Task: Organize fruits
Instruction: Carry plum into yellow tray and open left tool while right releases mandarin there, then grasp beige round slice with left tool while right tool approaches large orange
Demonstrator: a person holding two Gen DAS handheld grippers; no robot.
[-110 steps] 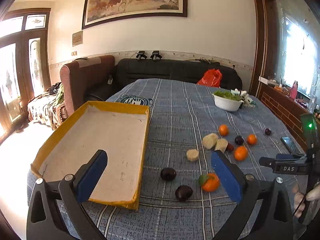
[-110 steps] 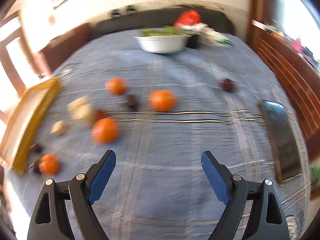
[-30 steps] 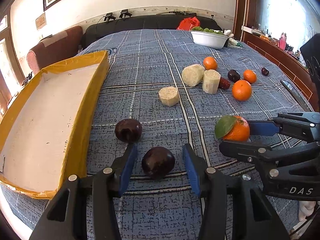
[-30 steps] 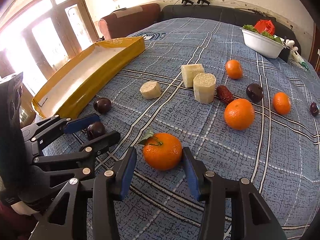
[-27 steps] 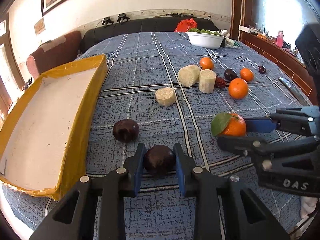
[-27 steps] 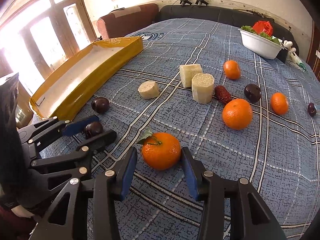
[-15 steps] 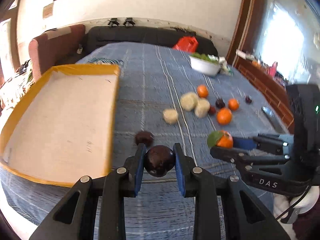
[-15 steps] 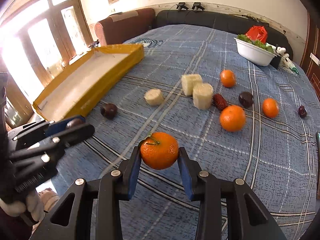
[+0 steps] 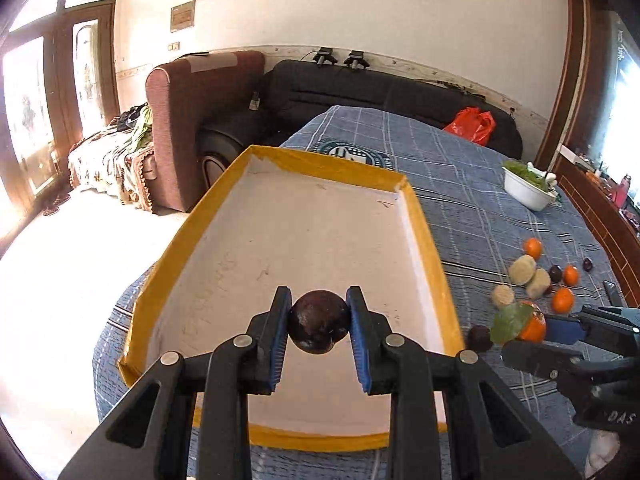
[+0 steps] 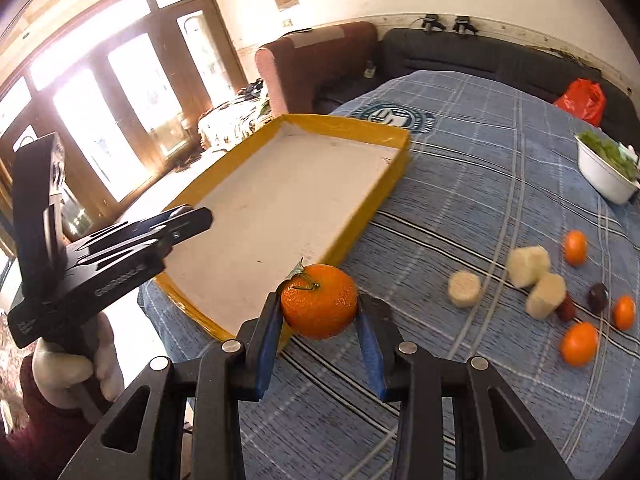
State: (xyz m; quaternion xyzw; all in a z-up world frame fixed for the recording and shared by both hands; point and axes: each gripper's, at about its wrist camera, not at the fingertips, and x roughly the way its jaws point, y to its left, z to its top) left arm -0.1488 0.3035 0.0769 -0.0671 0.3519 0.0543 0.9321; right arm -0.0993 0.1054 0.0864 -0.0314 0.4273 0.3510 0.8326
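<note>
- The left gripper (image 9: 319, 330) has its jaws closed onto a dark plum (image 9: 318, 327), the blue pads pressing it from both sides.
- The plum hangs in the air above the near half of the yellow-rimmed tray (image 9: 425, 236), whose pale floor shows behind it.
- The right gripper (image 10: 319, 322) has its jaws pinched on a leafy orange (image 10: 319, 306), stem and small leaf at about 11 o'clock on the fruit.
- That orange is lifted over the blue checked cloth (image 10: 480, 184), just beside the tray's near right corner.
- In the left wrist view, the same orange sits at 3 o'clock of the tray, with a second dark plum (image 9: 479, 337) lying on the cloth close to the tray wall.
- Farther toward 2 o'clock lie three pale cut chunks (image 9: 521, 270), small oranges (image 9: 533, 248) and other dark fruits, well apart from the tray.
- A white bowl (image 9: 524, 194) of greens stands at the cloth's far side, toward 1 o'clock.
</note>
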